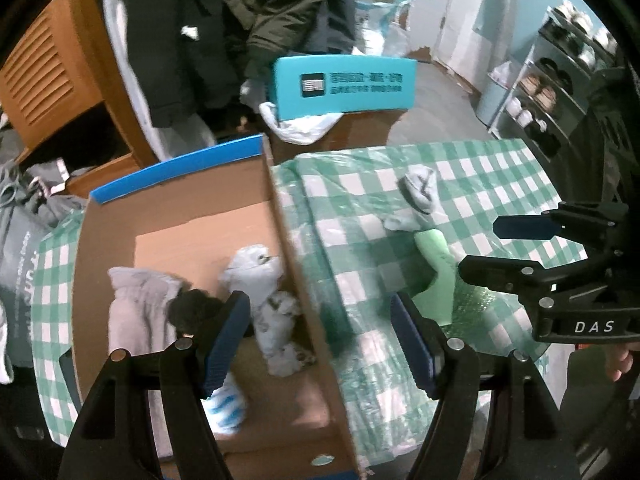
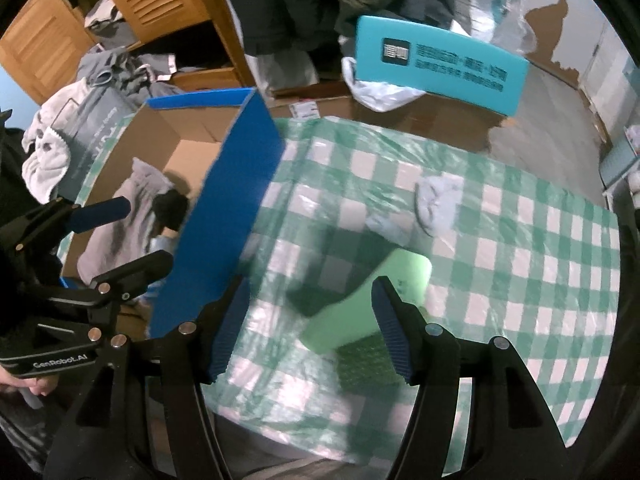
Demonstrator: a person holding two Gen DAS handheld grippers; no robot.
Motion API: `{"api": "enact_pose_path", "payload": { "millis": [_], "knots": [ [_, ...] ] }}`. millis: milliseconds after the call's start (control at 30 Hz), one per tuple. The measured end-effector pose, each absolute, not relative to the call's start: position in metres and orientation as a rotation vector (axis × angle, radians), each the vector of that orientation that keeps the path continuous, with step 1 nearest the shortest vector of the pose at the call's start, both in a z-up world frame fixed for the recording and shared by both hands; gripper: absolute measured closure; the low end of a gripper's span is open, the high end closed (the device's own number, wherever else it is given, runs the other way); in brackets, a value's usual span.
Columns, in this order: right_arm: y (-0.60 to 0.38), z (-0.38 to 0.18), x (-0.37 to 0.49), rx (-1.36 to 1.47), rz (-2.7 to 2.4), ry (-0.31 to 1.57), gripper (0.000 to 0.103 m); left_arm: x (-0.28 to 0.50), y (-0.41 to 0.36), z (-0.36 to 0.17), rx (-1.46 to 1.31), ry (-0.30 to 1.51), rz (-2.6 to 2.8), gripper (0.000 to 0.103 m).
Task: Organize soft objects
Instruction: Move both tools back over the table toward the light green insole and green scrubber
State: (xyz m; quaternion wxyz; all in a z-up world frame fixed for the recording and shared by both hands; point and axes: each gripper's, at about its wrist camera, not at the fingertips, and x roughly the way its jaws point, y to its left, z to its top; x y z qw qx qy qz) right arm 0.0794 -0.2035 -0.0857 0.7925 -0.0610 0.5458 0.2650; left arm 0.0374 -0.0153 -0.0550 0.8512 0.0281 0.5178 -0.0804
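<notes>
Your cardboard box [image 1: 180, 216] on the left already holds a grey cloth [image 1: 140, 312] and several socks. One grey sock [image 2: 436, 200] and a green pad [image 2: 360, 308] wait on the checked tablecloth [image 2: 520, 260]. Left gripper [image 1: 320, 340] and right gripper [image 2: 308, 328] both stand open, holding nothing.

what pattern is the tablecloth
Green and white checks, under a shiny clear plastic cover; the tablecloth shows best in the right wrist view.

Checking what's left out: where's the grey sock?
On the checked tablecloth, right of the cardboard box, just beyond the green pouch: grey sock, seen in both views.
</notes>
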Motion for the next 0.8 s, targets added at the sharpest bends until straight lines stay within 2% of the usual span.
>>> {"api": "enact_pose_path", "payload": {
  "millis": [200,267,467,800],
  "knots": [
    [-0.230,-0.092,0.079,-0.106,0.540,1.186,0.039,0.041,-0.040,-0.062,0.097,1.105,-0.208,0.029],
    [-0.236,-0.092,0.079,-0.100,0.533,1.182,0.039,0.043,-0.048,-0.066,0.103,1.116,-0.218,0.026],
    [-0.257,-0.099,0.078,-0.107,0.505,1.192,0.034,0.047,-0.065,-0.077,0.110,1.145,-0.250,0.025],
    [-0.281,-0.133,0.079,-0.116,0.483,1.269,0.034,0.053,-0.089,-0.099,0.146,1.199,-0.286,0.025]
  ]
}}
